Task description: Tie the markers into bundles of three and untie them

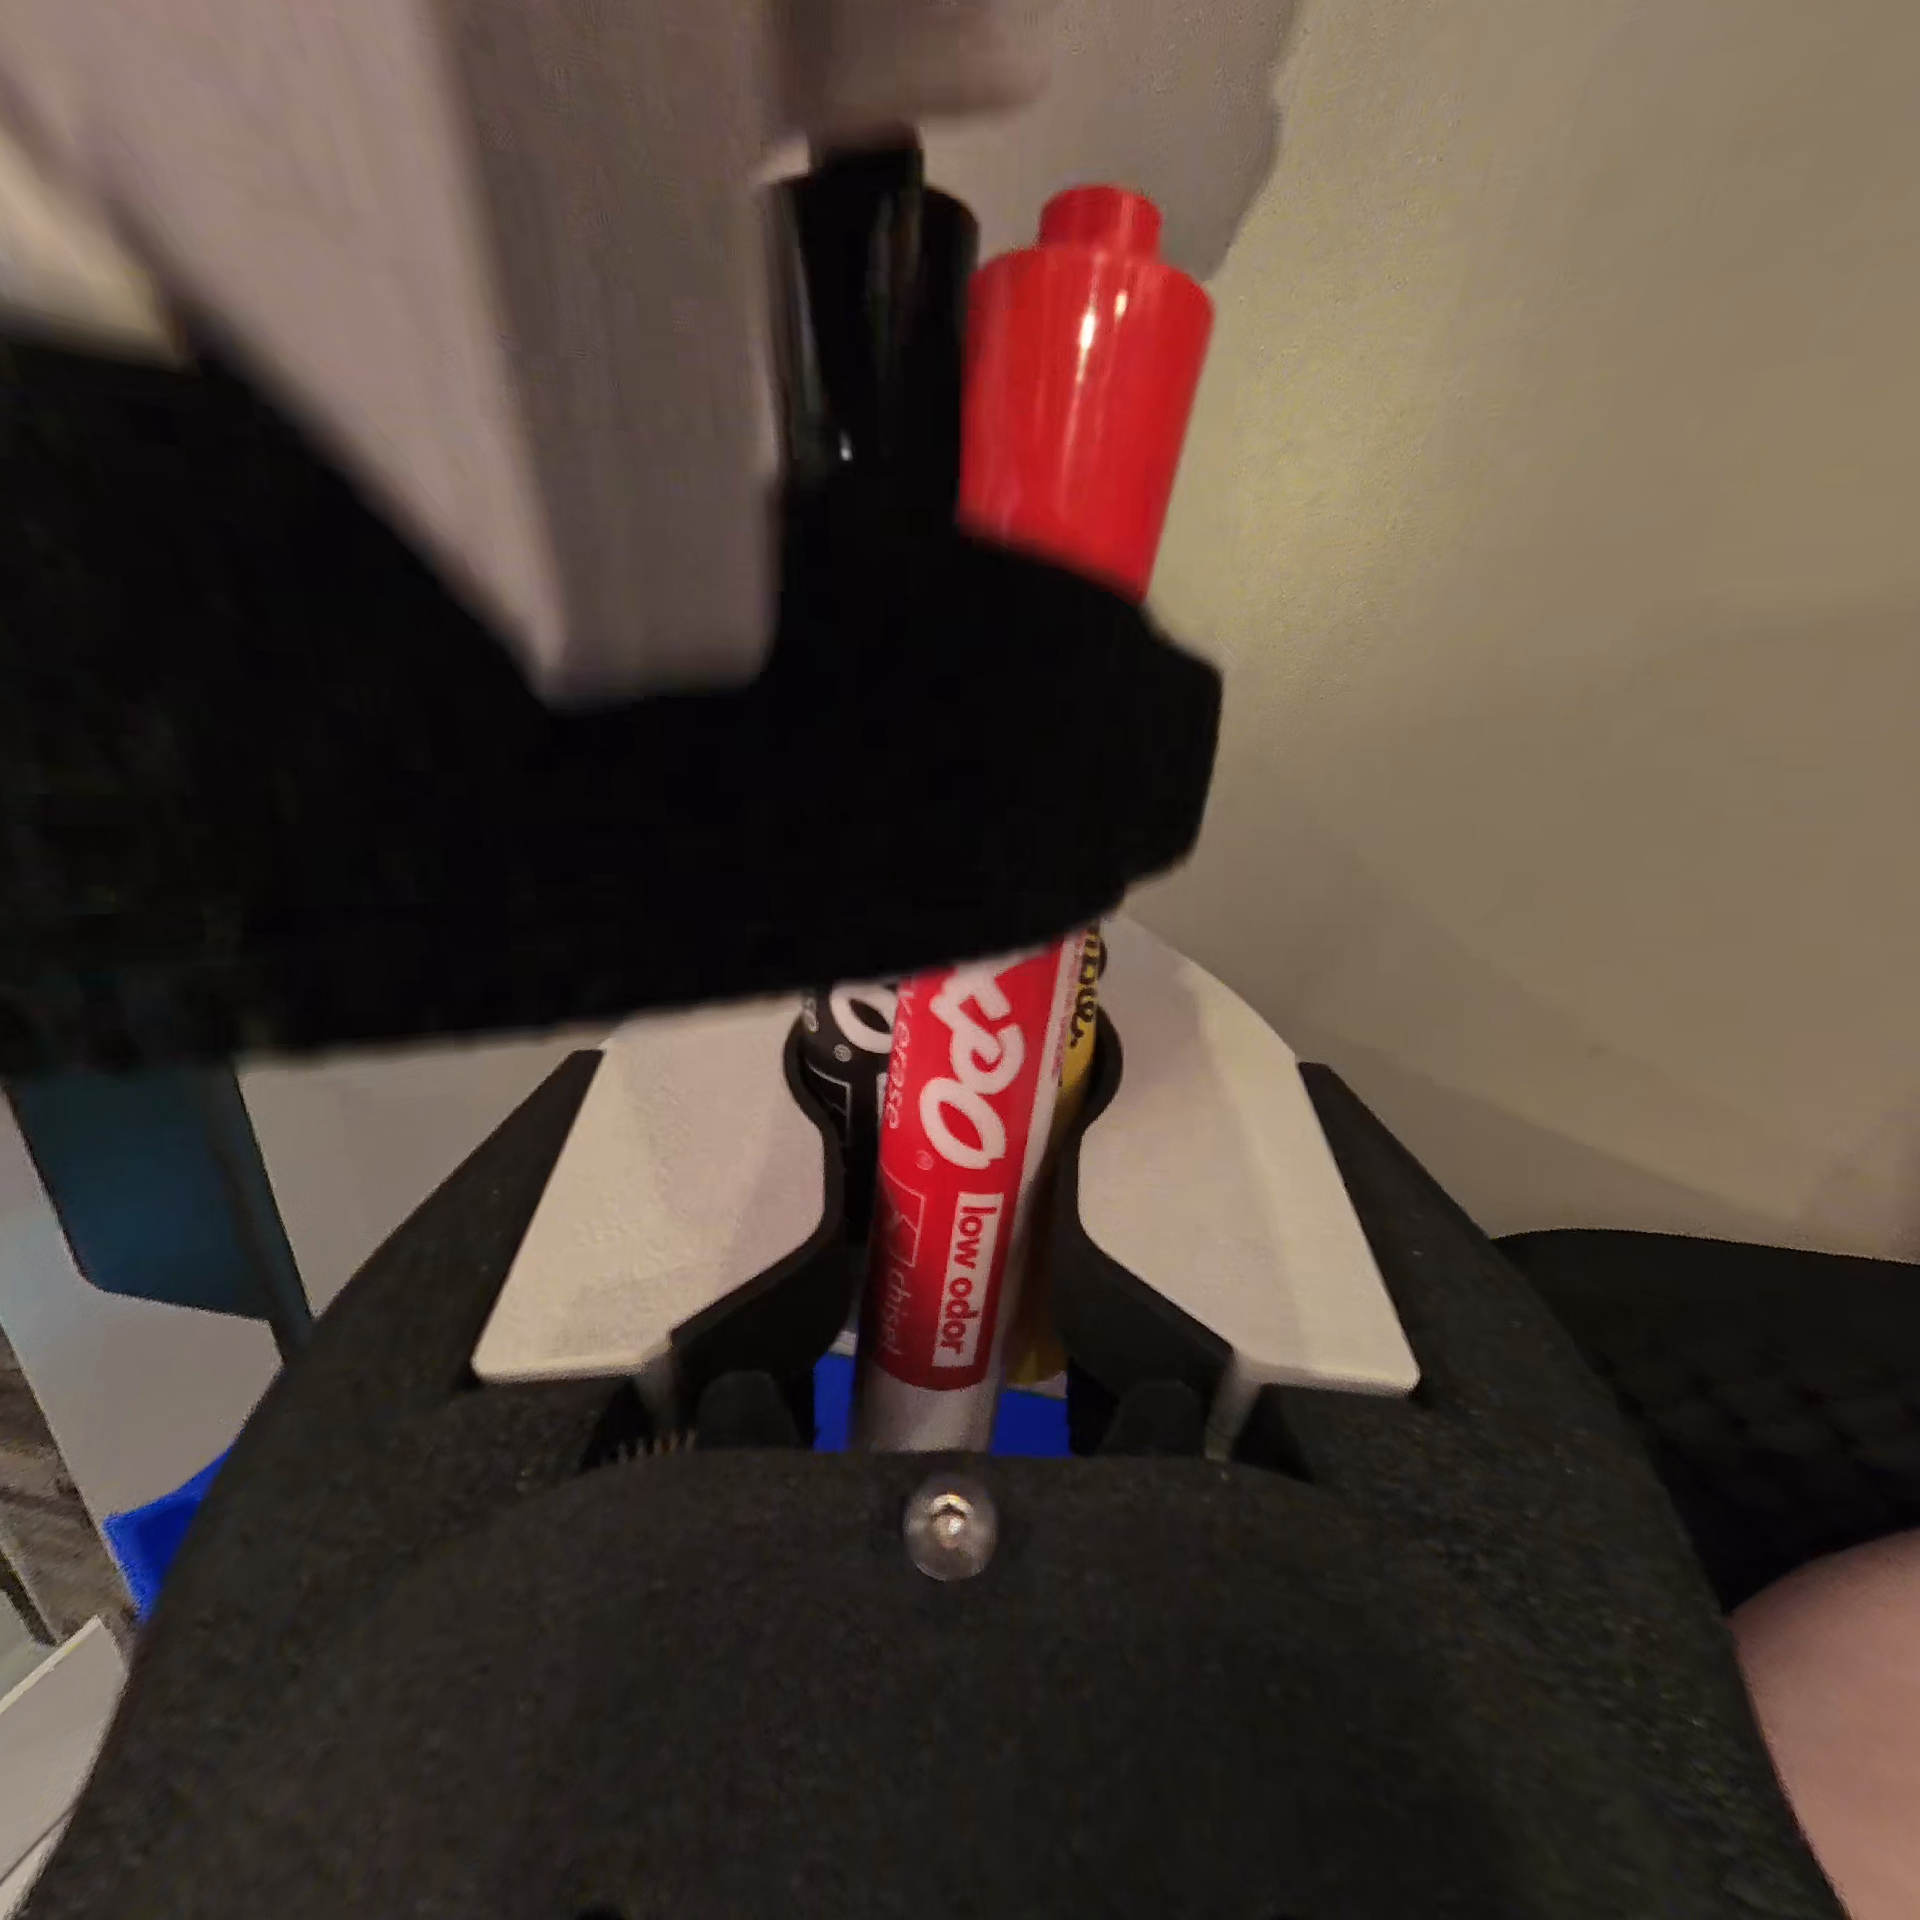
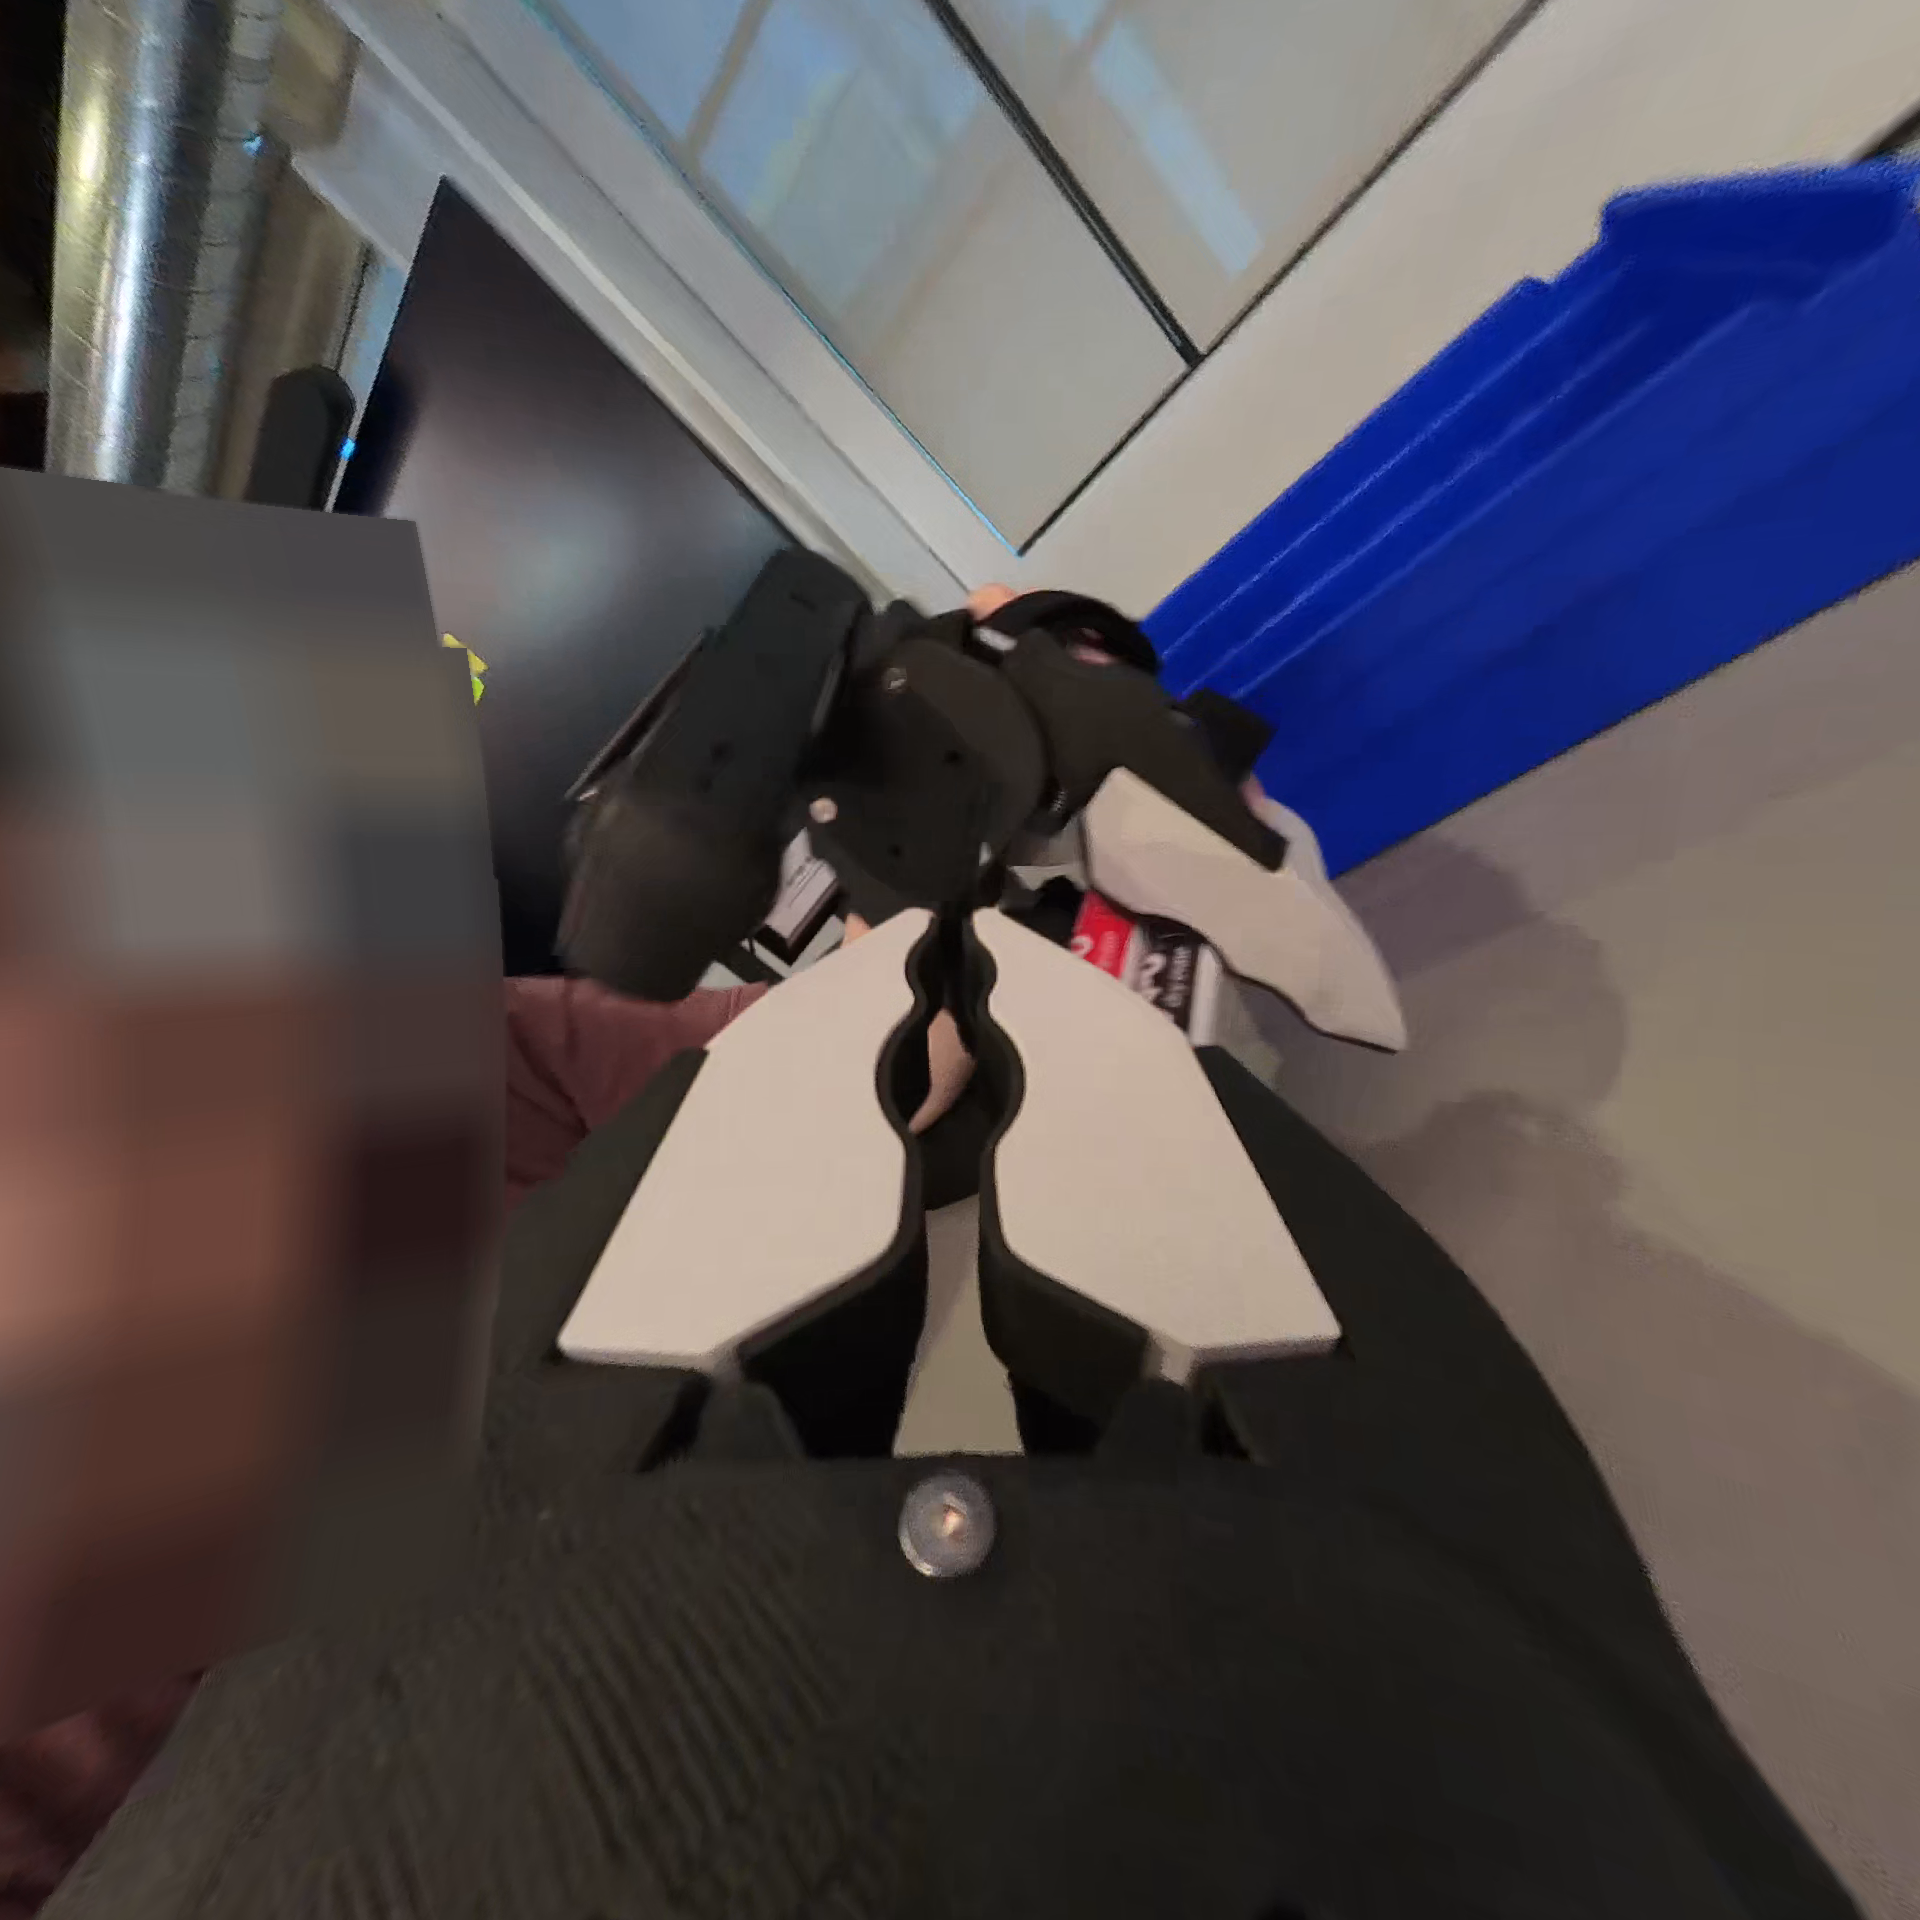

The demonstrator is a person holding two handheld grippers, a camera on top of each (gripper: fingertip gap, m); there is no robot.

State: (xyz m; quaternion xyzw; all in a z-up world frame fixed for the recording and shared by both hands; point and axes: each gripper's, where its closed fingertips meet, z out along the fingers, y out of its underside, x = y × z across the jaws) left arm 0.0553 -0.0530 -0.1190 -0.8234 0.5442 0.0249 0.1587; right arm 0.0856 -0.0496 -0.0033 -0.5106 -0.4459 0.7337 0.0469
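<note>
Left wrist view
Left gripper (image 1: 951, 1049): its two white fingers squeeze a bunch of markers between them.
Red marker (image 1: 966, 1174): it sits in the middle of the bunch and points up and away, with its red cap at the top.
Black marker (image 1: 883, 343): it is just to the left of the red one, touching it. Only its dark cap and a bit of its body show.
Yellow marker (image 1: 1081, 1039): only a thin strip peeks out on the right side of the red one.
Black strap (image 1: 582, 831): it is wide and fuzzy. It goes across the markers below the red cap and runs off to the left edge.
Right gripper finger (image 1: 582, 395): a big white blurry shape at the top left, on top of the strap.
Wall (image 1: 1558, 520): plain and pale, behind the markers.

Right wrist view
Right gripper (image 2: 951, 961): its white fingers are pressed almost together. A thin black thing sits pinched at the tips. It looks like the strap, but I cannot tell for sure.
Left gripper (image 2: 1195, 914): it is farther off, just past the right gripper's tips, and the markers show a bit of red and white under its white finger.
Blue bin (image 2: 1610, 499): it stands behind the left gripper, on the right.
Table (image 2: 1662, 1195): grey, under the bin.
Black screen (image 2: 540, 499): it is at the back left.
</note>
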